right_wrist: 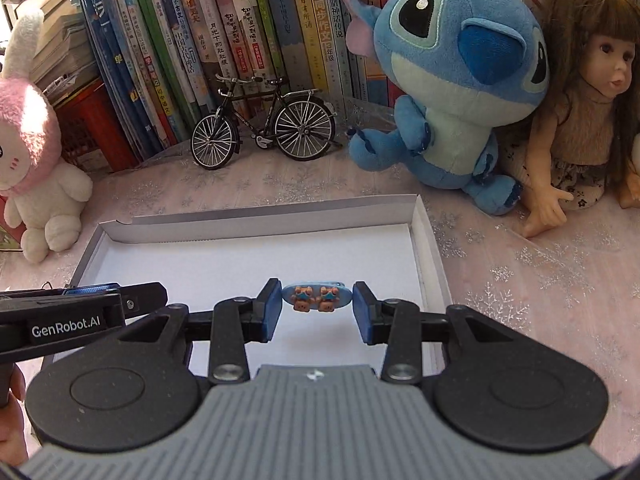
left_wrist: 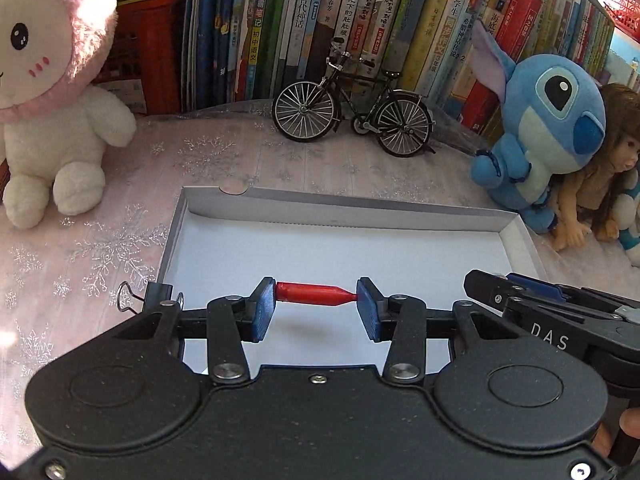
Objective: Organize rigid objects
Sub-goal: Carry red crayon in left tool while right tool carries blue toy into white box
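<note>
Left wrist view: two items were carried over the empty box point(left_wrist: 520, 236).
A red cap point(left_wrist: 316, 293) was clamped by the left gripper point(left_wrist: 316, 308), a blue hair clip point(right_wrist: 316, 298) by the right gripper point(right_wrist: 316, 312); nothing was yet deposited.

Bright daylight from my upper left washes out the pink-hooded white plush rabbit point(left_wrist: 48, 92); both views stay sharp, with fisheye bending at the edges.

The left gripper point(left_wrist: 316, 306) has a black body, round pivot caps, silver screws, ribbed blue pads and white "DAS" lettering on its neighbour. The right gripper point(right_wrist: 316, 308) has a ridged grey top; "GenRobot.AI" marks the other tool's side.
</note>
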Demonstrator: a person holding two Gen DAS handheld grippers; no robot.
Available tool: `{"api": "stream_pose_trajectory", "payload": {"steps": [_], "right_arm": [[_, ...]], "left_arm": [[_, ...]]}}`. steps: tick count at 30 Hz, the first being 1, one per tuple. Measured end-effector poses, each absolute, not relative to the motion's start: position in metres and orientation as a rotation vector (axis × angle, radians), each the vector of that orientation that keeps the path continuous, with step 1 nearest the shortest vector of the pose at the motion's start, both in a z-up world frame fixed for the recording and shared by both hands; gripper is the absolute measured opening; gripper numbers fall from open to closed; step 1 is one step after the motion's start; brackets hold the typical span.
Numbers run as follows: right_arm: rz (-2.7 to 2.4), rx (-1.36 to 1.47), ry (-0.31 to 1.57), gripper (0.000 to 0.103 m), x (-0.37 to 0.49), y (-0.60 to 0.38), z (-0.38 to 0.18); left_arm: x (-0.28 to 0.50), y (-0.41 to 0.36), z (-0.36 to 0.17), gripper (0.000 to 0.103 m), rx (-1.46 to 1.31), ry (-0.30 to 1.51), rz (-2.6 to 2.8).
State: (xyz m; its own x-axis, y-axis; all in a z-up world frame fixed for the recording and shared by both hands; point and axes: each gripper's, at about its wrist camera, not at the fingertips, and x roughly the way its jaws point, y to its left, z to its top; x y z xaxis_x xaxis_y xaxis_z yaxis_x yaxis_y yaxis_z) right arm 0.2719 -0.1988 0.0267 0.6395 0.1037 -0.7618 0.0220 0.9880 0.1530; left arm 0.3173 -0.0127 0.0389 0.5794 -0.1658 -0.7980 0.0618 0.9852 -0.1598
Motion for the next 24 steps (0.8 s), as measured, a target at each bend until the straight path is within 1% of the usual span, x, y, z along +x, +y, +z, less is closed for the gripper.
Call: {"api": "stream_pose_trajectory", "payload": {"steps": [9,24], "right_arm": [[0.051,0.148,0.814,0.044,0.29,-0.193,0.019],[0.049,0.103,0.788,0.044,0.297,-0.192,0.005]], "left_arm": [[0.329,-0.015,0.031,0.042,-0.121,0.902,-0.117],[0.327,-0.023,0.021,0.042,-0.053,0.859,-0.102]]}}
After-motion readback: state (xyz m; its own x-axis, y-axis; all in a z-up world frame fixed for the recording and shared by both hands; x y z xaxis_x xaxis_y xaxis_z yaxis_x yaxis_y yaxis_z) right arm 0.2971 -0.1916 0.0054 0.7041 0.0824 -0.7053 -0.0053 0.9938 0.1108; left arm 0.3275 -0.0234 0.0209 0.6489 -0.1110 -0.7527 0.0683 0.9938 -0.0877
